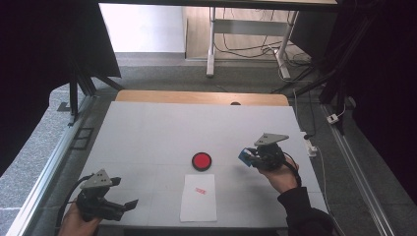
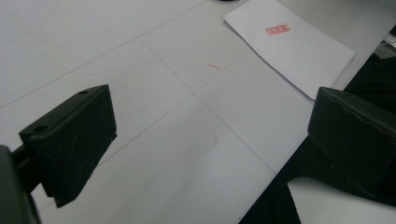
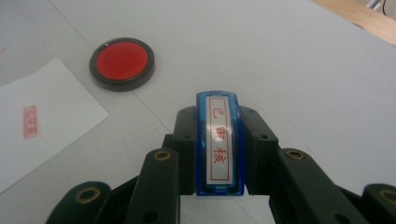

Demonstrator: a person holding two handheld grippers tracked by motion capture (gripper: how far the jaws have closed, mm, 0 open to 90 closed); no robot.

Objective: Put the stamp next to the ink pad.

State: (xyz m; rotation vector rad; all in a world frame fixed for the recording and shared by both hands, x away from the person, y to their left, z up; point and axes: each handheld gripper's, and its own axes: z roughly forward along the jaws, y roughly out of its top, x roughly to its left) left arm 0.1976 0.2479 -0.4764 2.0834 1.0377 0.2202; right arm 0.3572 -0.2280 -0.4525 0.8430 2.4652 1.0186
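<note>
My right gripper (image 1: 247, 157) is shut on a blue stamp (image 3: 219, 142) with a white label in red characters; it hovers over the table right of the red ink pad (image 1: 201, 161). That round pad (image 3: 122, 62) sits in a black rim near the table's middle. Just in front of it lies a white paper sheet (image 1: 198, 197) bearing a red stamp print (image 1: 200, 191). My left gripper (image 1: 129, 205) rests open at the table's front left corner, with nothing between its jaws. In the left gripper view the paper (image 2: 299, 51) and its print (image 2: 278, 29) lie ahead.
The grey table (image 1: 147, 132) has a wooden strip (image 1: 196, 97) along its far edge. Aluminium rails (image 1: 44, 172) flank it on both sides. Cables and a desk frame (image 1: 246, 39) stand on the floor behind. A person's dark sleeve (image 1: 305, 211) enters at the bottom right.
</note>
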